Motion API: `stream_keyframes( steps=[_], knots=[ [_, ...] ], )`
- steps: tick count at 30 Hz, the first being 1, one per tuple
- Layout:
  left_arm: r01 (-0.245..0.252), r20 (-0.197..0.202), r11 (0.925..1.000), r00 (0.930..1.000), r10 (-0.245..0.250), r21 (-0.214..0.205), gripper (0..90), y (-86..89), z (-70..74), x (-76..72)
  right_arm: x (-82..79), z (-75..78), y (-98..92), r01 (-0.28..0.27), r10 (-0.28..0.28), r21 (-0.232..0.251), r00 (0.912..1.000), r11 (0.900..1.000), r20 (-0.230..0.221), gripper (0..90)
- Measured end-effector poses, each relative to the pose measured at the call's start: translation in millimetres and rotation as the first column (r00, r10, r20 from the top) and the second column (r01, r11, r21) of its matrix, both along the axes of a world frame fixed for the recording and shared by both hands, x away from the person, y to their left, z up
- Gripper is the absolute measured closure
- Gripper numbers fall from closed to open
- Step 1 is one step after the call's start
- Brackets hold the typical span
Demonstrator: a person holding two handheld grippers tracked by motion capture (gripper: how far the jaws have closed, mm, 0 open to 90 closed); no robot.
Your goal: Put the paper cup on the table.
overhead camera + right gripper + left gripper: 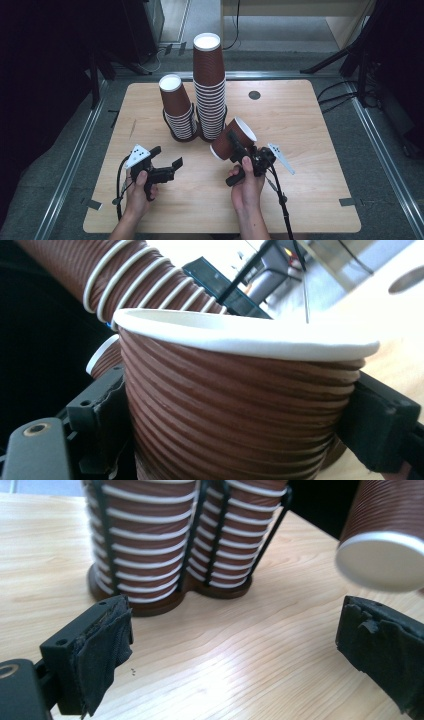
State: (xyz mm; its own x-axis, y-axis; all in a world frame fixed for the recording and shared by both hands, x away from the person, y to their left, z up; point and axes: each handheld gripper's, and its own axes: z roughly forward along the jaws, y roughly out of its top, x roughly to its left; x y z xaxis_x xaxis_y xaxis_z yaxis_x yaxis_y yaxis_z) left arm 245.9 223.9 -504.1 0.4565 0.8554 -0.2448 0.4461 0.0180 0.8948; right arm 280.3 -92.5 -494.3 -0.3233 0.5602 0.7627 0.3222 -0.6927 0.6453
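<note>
Single ribbed paper cup [233, 139] gripped in right tongs [235, 145], lifted above counter [310, 150] centre, tilted, just beside two inverted cup stacks [200, 95] in black rack [172, 134] toward far edge. Likely mid-transfer; cup not yet stacked or set down. Left tongs [167, 160] wide, empty, hovering near counter's front-left.

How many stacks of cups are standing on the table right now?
2. The shorter stack stands left in the black holder; the taller stack stands right beside it. One single cup is apart, clamped tilted in the right hand-held gripper.
</note>
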Motion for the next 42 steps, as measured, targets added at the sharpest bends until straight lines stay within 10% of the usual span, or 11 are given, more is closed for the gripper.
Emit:
stream_keyframes(
  steps=[8,13,17,20,25,34,42],
  knots=[
    [-0.062,-0.032,0.9977,0.9975,0.063,0.026,1.6,24.3,-13.4,-5.7,1.6,7.3,-2.7,0.041,-0.018,-0.184,0.9919,0.9821,0.126,12.8],
    [-0.103,-0.047,0.9937,0.9934,0.105,0.045,1.7,41.1,-21.1,-11.1,3.6,10.8,-4.1,0.076,-0.024,-0.291,0.9839,0.9536,0.177,12.8],
    [-0.124,-0.055,0.9915,0.9904,0.126,0.038,1.7,55.1,-25.2,-16.3,6.2,9.8,-3.1,0.162,-0.061,-0.395,0.9649,0.9041,0.256,12.8],
    [-0.139,-0.058,0.9892,0.9882,0.141,0.046,1.7,65.7,-28.5,-20.8,6.2,12.6,-5.5,0.153,-0.04,-0.393,0.9591,0.9068,0.28,12.8],
    [-0.169,-0.066,0.9844,0.9829,0.172,0.048,1.7,80.7,-31.2,-26.3,9.6,15.7,-10.5,0.221,-0.087,-0.441,0.9487,0.87,0.304,12.4],
    [-0.225,-0.104,0.9738,0.9683,0.227,0.03,1.6,95.4,-44.6,-24.2,20.5,18.8,-15.5,0.311,-0.094,-0.588,0.9248,0.7467,0.368,12.2],
    [-0.237,-0.096,0.9714,0.9667,0.237,0.008,1.7,96.7,-45.5,-23.7,34.6,12.9,-23.1,0.339,-0.116,-0.658,0.9263,0.6729,0.359,11.5]
  ],
)
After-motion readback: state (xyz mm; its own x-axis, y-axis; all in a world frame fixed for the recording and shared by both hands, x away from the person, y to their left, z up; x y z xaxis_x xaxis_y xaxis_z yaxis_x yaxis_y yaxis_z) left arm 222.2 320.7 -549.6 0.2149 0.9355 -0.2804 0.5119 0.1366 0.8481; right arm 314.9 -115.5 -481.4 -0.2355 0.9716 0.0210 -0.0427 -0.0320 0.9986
